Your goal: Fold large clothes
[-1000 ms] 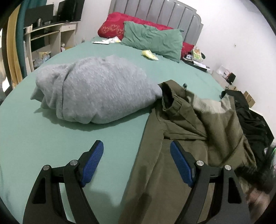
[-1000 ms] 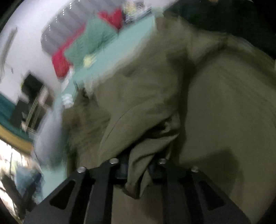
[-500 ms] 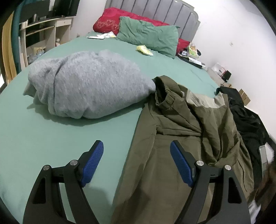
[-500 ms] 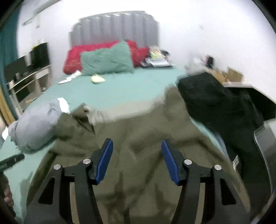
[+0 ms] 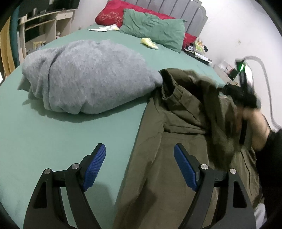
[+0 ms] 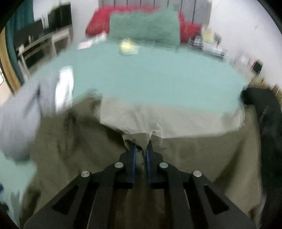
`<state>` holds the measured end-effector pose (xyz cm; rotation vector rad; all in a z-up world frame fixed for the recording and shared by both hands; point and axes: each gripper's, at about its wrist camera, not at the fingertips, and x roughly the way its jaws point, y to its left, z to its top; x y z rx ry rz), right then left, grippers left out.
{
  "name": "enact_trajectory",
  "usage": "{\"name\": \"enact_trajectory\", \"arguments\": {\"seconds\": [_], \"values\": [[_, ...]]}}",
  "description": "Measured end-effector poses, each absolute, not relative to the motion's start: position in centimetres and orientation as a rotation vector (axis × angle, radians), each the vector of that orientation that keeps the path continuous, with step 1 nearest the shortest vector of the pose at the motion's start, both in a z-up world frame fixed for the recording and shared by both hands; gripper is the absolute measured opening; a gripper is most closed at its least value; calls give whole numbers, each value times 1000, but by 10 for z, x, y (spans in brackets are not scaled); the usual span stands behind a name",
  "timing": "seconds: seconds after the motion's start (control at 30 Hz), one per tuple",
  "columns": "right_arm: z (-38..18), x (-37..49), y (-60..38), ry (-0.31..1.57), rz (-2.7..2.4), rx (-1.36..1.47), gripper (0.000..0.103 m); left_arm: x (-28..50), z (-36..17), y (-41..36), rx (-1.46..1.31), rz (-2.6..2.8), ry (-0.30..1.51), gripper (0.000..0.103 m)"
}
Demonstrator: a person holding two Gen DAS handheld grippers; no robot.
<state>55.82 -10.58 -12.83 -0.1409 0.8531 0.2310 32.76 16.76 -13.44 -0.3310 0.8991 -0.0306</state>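
Observation:
An olive-green jacket (image 5: 176, 141) lies spread on the green bed (image 5: 61, 137), its collar end next to a grey garment. My left gripper (image 5: 140, 163) is open and empty, hovering over the jacket's left edge. My right gripper (image 6: 140, 149) is shut on a fold of the olive jacket (image 6: 176, 158) near its pale lining (image 6: 167, 119). In the left wrist view the right gripper (image 5: 239, 95) and the hand holding it show blurred at the right, over the jacket.
A bundled grey garment (image 5: 88, 77) lies on the bed left of the jacket. A green pillow (image 5: 153, 30) and red pillow (image 5: 109, 15) rest at the headboard. A black garment (image 6: 267, 114) lies at the right bed edge. Shelves (image 5: 44, 22) stand at left.
My right gripper was open half a second ago and has moved forward and shut on a fold of the jacket. The left gripper has stayed open, drifting slightly.

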Motion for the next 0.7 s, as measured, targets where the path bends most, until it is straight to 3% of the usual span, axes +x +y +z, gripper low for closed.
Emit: {"name": "enact_trajectory", "arguments": {"seconds": [0.13,0.2,0.3,0.4,0.47,0.5,0.53,0.63,0.7], "values": [[-95,612,-109,737,219,-24,10,335,-136,176,-347,6,894,83],[-113,638,-103,735,256,8,13,340,-141,177,-349,15,910,83],[-159,644,-82,903,258,-111,59,345,-143,176,-361,2,927,83],[-148,597,-102,795,266,-95,61,344,-140,173,-354,-1,914,83],[-116,545,-123,609,223,-59,76,341,-139,170,-346,-3,910,83],[-104,515,-134,519,202,-40,90,339,-140,169,-346,-7,910,83],[-101,499,-139,490,204,-36,94,336,-141,166,-345,-13,914,83],[-135,484,-140,666,234,-136,94,331,-142,157,-322,-36,919,83],[-190,483,-135,889,233,-250,92,327,-141,147,-283,-43,916,83]]}}
